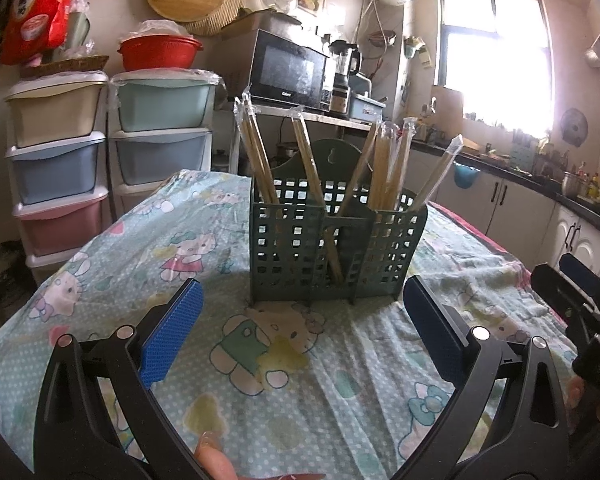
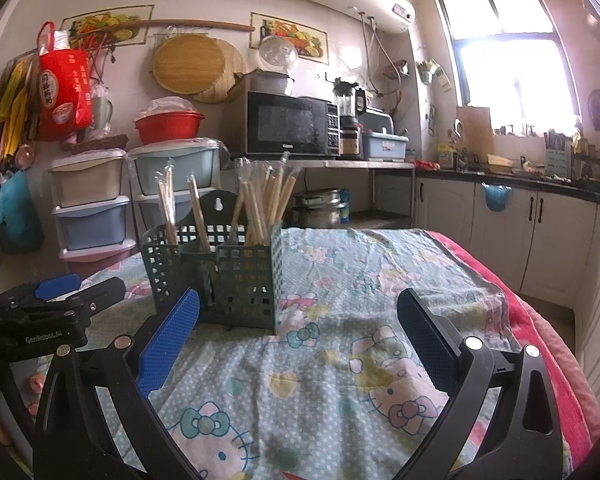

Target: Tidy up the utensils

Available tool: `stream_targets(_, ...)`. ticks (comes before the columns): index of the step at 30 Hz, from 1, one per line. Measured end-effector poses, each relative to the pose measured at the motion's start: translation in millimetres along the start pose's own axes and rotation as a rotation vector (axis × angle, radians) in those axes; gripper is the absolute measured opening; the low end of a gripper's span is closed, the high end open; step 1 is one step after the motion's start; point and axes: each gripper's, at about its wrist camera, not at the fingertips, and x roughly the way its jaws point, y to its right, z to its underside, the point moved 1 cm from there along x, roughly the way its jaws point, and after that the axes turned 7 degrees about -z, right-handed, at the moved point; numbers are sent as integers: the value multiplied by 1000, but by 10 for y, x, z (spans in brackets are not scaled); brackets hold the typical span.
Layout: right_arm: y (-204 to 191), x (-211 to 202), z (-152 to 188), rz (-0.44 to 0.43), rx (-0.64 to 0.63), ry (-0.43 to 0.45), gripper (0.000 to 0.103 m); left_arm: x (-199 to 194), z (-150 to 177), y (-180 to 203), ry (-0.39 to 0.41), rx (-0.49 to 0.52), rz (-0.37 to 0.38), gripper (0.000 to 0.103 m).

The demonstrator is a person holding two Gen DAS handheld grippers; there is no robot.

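Observation:
A dark green slotted utensil caddy (image 1: 296, 252) stands upright on the cartoon-print tablecloth (image 1: 172, 248), straight ahead of my left gripper (image 1: 300, 300). Several wrapped wooden chopsticks (image 1: 260, 160) lean out of its compartments. The left gripper is open, its blue pads (image 1: 172, 332) wide apart with nothing between them. In the right wrist view the caddy (image 2: 244, 280) sits ahead and to the left, chopsticks (image 2: 260, 204) sticking up. My right gripper (image 2: 296, 304) is open and empty over the cloth. The left gripper's body (image 2: 48, 312) shows at the left edge there.
Stacked plastic drawers (image 1: 60, 168) stand left behind the table. A microwave (image 1: 288, 68) sits on a shelf beyond. Kitchen counter and cabinets (image 2: 520, 224) run along the right. A pink blanket edge (image 2: 548, 352) hangs off the table's right side. A fingertip (image 1: 216, 460) shows at the bottom.

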Motion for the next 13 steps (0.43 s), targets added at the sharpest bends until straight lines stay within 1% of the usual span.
stream_targets(5, 182, 52, -48, 19, 66, -53, 96, -12, -41, -60, -14, -14, -12, 92)
stream_targets(6, 237, 80, -72, 27, 70, -73, 96, -7, -74, -91, -26, -14, -23, 92)
stream_targets(8, 465, 187, -139, 53, 109, -132, 96, 56, -167, -235, -77, -14, -43, 92)
stream_targets(9, 605, 294, -166, 54, 128, -194, 96, 116, -213, -332, -107, -8, -80, 92)
stream_targets(10, 734, 407, -157, 78, 133, -263, 96, 186, -254, -452, -133, -1, -123, 92)
stream_targets(12, 1044, 704, -103, 162, 140, -427, 96, 388, -311, -688, -203, 7, -212, 92)
stream_targets(13, 1182, 803, -60, 199, 145, -473, 96, 560, -328, -866, -254, 1, -266, 92)
